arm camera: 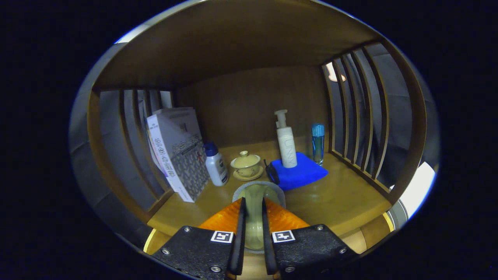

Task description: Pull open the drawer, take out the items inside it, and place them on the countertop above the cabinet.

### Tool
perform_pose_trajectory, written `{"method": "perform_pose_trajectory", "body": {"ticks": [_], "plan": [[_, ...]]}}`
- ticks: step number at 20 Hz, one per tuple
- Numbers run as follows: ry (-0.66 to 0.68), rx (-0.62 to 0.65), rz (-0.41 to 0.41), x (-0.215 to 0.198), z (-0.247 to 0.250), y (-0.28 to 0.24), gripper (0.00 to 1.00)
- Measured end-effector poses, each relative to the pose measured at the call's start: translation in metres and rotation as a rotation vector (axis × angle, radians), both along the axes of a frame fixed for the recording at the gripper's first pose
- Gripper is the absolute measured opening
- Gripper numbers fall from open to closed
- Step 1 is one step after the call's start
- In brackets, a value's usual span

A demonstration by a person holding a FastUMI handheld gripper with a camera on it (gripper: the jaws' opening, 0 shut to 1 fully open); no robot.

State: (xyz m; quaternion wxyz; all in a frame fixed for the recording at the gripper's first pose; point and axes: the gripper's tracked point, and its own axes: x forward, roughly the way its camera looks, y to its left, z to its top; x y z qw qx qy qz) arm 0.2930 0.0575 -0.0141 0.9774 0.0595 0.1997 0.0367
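My gripper (253, 201) is shut on a clear glass (258, 189). The glass's round rim shows just past the fingertips and its body runs down the narrow gap between the fingers. I hold it just over the front part of the wooden countertop (334, 198), inside the cabinet's open shelf space. Whether the glass touches the wood is hidden by the fingers.
Beyond the glass stand a lidded tea cup on a saucer (246, 165), a white bottle with a blue cap (216, 165), leaning books (177, 151), a blue cloth (299, 173) bearing a pump bottle (286, 144), and a slim blue bottle (318, 143). Slatted wooden sides (358, 116) close both flanks.
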Motion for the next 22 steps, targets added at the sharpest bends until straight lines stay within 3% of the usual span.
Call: {"method": "perform_pose_trajectory", "body": {"ticks": [7, 14, 22], "plan": [[0.012, -0.014, -0.019, 0.029, -0.022, 0.006, 0.25], [-0.093, -0.096, -0.029, 0.017, 0.002, 0.004, 0.95], [-0.211, -0.08, -0.02, -0.052, 0.048, 0.004, 0.94]]}}
